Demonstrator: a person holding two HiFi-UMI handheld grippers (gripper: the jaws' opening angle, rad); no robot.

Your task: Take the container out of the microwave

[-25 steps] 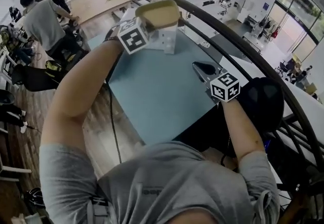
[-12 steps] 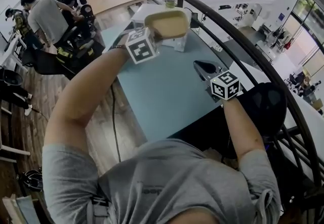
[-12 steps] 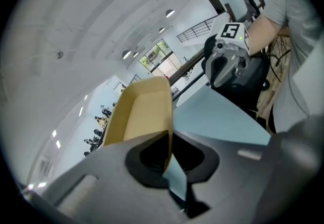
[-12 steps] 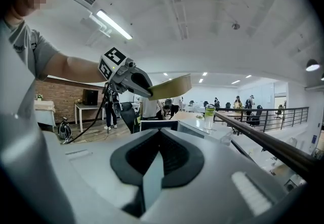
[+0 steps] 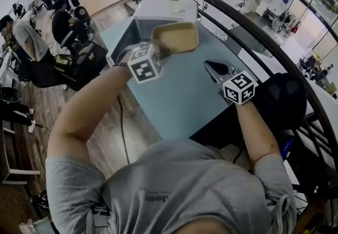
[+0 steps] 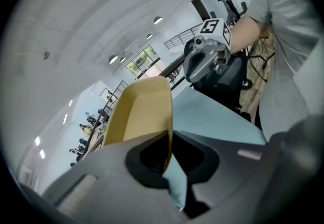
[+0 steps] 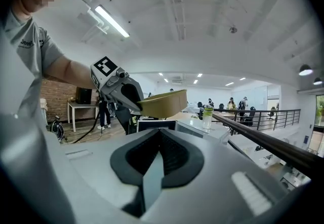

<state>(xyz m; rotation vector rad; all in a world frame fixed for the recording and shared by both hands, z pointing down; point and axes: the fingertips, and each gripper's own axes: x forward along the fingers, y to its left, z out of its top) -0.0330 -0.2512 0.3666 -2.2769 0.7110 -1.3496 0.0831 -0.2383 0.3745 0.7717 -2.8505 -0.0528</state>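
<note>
Tan paper container (image 5: 178, 36) aloft before the boxy white microwave (image 5: 165, 10)!
Left gripper (image 5: 157, 47) pinches its thin rim; right gripper (image 5: 211, 68), jaws pressed together and empty, hovers over the matte teal table (image 5: 174, 98).

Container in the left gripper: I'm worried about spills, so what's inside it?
The container shows only bare tan walls and floor, with nothing in it. Its near end, where the left gripper pinches the rim, is covered by that gripper.
</note>
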